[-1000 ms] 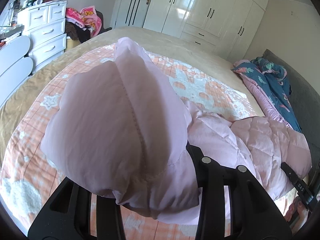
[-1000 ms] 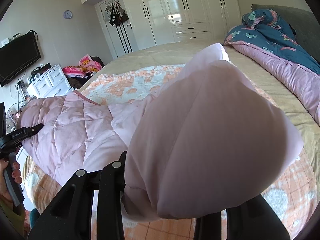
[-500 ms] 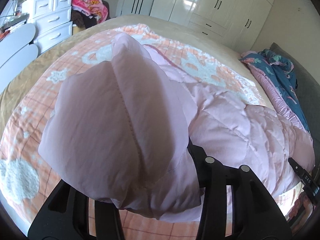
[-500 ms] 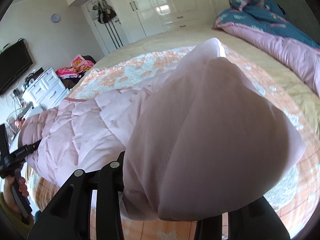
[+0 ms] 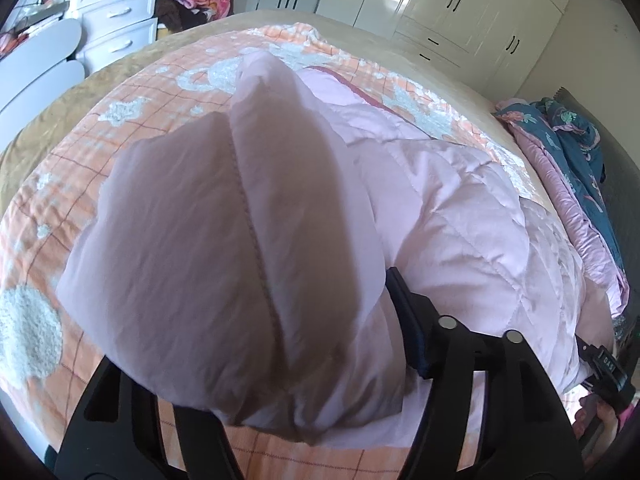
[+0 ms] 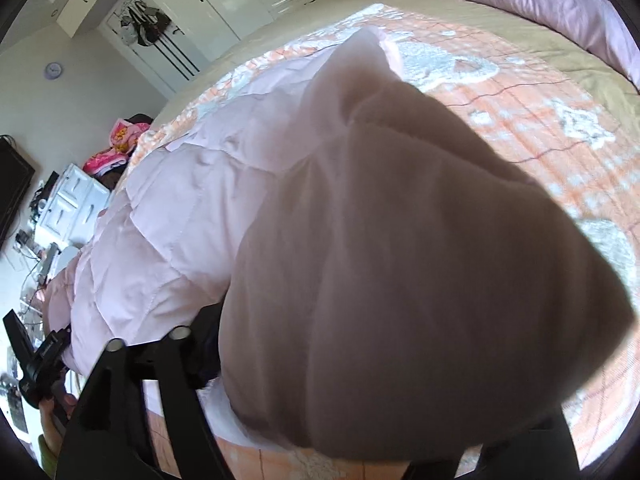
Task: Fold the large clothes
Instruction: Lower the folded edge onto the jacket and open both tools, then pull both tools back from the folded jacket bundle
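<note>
Both grippers letting go of a pink quilted jacket (image 5: 460, 208) on the bed.

Left to right: white drawer chest (image 5: 120, 8) at far left, then the peach check blanket (image 5: 100, 152) over the tan bedspread (image 5: 48, 120). Left gripper (image 5: 288, 360) has its jaws opening, a puffy jacket fold bulging between them and draped over the left finger; pad contact can't be told. Jacket body lies spread across the blanket toward the right gripper (image 6: 340, 400), whose jaws are also opening, wider, with another bulging fold between them, grip not discernible. White wardrobes (image 5: 460, 8) behind; blue floral duvet (image 5: 576, 148) heaped at far right bed edge. A hand (image 6: 52, 404) holds the left gripper's handle.
</note>
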`<state>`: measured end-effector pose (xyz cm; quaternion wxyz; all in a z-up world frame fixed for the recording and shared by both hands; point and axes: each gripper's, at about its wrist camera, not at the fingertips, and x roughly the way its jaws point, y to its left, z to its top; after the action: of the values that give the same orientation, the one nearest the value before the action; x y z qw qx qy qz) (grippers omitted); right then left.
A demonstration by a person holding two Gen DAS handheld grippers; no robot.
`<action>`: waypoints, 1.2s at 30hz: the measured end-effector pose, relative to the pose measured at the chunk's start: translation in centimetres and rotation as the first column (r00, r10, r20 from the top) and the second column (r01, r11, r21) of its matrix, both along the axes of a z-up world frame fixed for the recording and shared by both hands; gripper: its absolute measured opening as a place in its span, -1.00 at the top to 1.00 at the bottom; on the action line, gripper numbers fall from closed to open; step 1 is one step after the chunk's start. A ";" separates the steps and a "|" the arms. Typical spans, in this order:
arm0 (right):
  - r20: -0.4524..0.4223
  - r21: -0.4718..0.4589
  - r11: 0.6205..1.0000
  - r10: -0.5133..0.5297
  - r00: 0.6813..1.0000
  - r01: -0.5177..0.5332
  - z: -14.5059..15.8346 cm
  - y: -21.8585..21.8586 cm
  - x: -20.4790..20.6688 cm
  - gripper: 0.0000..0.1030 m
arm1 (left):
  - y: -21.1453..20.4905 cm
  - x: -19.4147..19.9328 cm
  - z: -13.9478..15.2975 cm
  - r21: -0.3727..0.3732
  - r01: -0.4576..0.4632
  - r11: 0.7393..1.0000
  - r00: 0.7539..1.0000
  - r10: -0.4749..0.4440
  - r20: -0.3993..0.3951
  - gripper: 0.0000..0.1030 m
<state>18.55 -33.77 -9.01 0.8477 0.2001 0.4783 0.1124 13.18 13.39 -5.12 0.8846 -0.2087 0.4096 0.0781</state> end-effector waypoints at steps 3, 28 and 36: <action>0.005 -0.006 1.000 -0.022 1.000 0.022 0.6 -0.6 -1.3 -0.81 | -0.2 -0.7 0.4 0.010 0.005 1.000 1.000 -0.005 -0.010 -0.29; 0.399 -0.127 0.991 0.023 0.917 0.031 13.3 -1.7 -15.2 -0.91 | -3.6 -10.3 8.4 0.129 0.045 0.991 0.986 -0.065 0.152 -0.82; 0.477 -0.197 0.980 0.102 0.873 -0.006 15.5 0.4 -18.1 -0.92 | -5.4 -12.6 10.3 0.149 0.085 0.985 0.972 -0.115 0.204 -0.82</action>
<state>0.49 -33.40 6.48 0.9520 0.0704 0.2647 0.1366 0.60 8.00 5.20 0.9384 -0.1325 0.3168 0.0392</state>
